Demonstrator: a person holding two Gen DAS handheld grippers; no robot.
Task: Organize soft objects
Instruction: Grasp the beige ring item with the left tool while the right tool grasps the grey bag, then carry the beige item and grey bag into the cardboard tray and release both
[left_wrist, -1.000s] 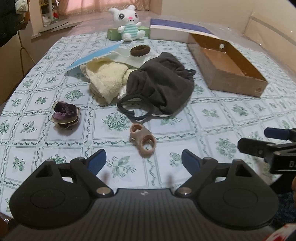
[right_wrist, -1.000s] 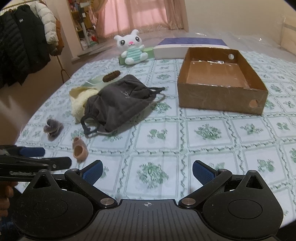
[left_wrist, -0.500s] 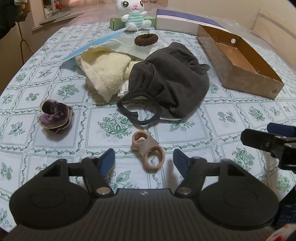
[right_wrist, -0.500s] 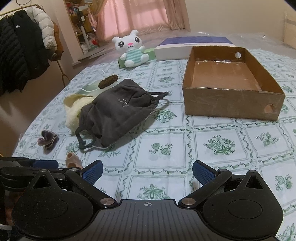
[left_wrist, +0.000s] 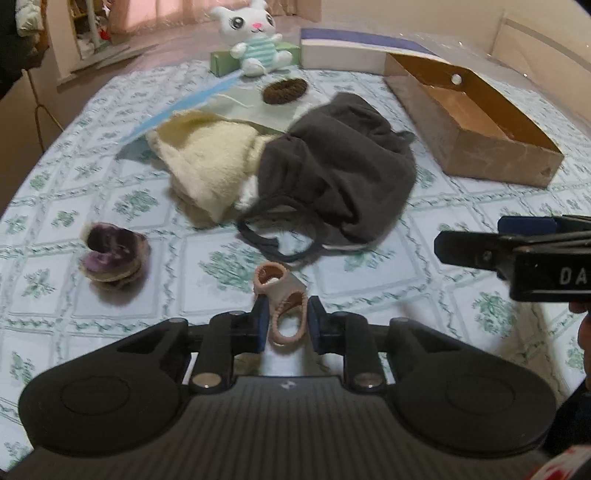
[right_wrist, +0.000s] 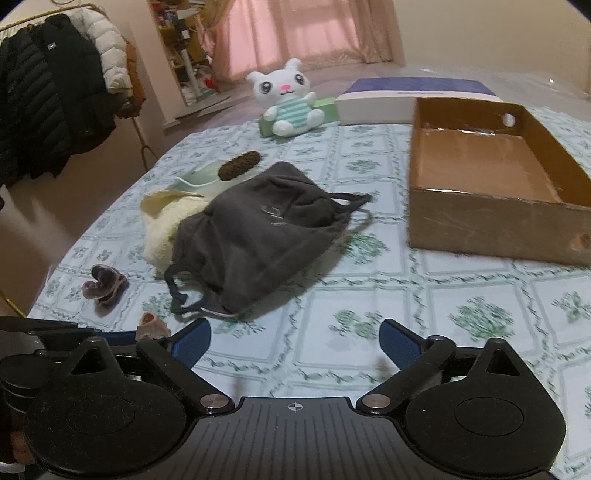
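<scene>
My left gripper (left_wrist: 284, 319) is shut on a small beige two-ring silicone piece (left_wrist: 279, 291) at the near part of the table; it also shows in the right wrist view (right_wrist: 151, 325). A dark grey drawstring bag (left_wrist: 340, 177) lies just beyond, overlapping a cream fluffy cloth (left_wrist: 210, 166). A purple velvet scrunchie (left_wrist: 112, 254) lies to the left. A brown scrunchie (left_wrist: 284, 90) and a white plush bunny (left_wrist: 255, 40) sit farther back. My right gripper (right_wrist: 295, 341) is open and empty above the tablecloth, right of the left gripper.
An open, empty cardboard box (right_wrist: 491, 177) stands at the right. A white and blue flat box (right_wrist: 406, 98) and a green box (right_wrist: 325, 110) lie at the far edge. A light blue sheet (left_wrist: 192, 99) lies under the cloths. Coats (right_wrist: 55, 99) hang at the left.
My left gripper has moved forward over the beige ring piece and closed on it. My right gripper has moved forward and left, still open.
</scene>
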